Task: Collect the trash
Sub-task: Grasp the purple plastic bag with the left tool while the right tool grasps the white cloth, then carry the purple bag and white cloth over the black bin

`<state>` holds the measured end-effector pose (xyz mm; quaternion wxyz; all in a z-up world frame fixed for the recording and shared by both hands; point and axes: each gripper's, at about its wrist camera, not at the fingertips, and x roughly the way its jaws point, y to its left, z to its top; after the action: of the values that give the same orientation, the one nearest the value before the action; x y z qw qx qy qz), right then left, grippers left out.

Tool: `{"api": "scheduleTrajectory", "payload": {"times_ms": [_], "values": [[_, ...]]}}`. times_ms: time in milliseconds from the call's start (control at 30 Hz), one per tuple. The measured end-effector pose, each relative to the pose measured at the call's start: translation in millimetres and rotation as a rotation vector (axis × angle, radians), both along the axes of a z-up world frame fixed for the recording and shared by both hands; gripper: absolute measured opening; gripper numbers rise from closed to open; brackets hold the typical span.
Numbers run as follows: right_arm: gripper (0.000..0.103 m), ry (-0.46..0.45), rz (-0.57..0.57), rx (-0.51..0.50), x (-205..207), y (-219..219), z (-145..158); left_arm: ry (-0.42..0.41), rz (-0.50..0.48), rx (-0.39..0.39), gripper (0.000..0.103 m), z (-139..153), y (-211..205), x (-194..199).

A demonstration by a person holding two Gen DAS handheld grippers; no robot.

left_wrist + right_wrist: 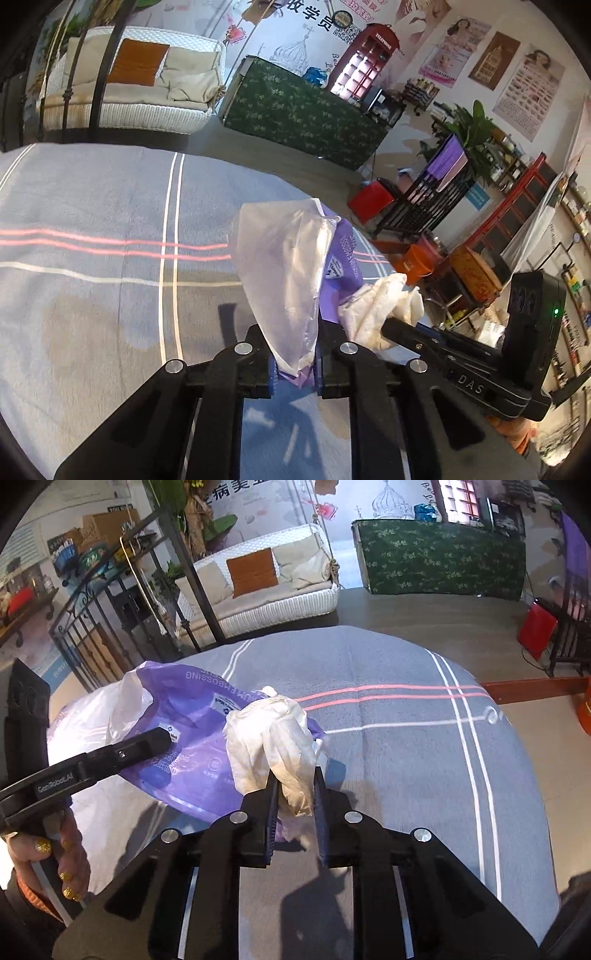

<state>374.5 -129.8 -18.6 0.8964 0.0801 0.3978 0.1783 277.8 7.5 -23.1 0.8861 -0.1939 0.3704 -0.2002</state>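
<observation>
Left tongs [295, 369] clamped on the purple-and-clear bag [280, 266], lifted above the striped surface [110, 221]; right tongs [295, 805] pinching the crumpled tissue [273, 738] beside it, probably for dropping inside.

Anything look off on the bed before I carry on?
Nothing stands out. The left claw is shut on the purple bag, the right claw on the crumpled tissue, both above the striped bedspread; nothing looks spilled.
</observation>
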Motion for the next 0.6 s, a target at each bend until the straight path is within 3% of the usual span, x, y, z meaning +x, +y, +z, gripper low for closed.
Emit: {"api": "scheduleTrajectory", "payload": {"times_ms": [600], "values": [[0.018, -0.062, -0.076, 0.057, -122, -27, 21, -0.087, 0.022, -0.059, 0.012, 27, 4, -81]]}}
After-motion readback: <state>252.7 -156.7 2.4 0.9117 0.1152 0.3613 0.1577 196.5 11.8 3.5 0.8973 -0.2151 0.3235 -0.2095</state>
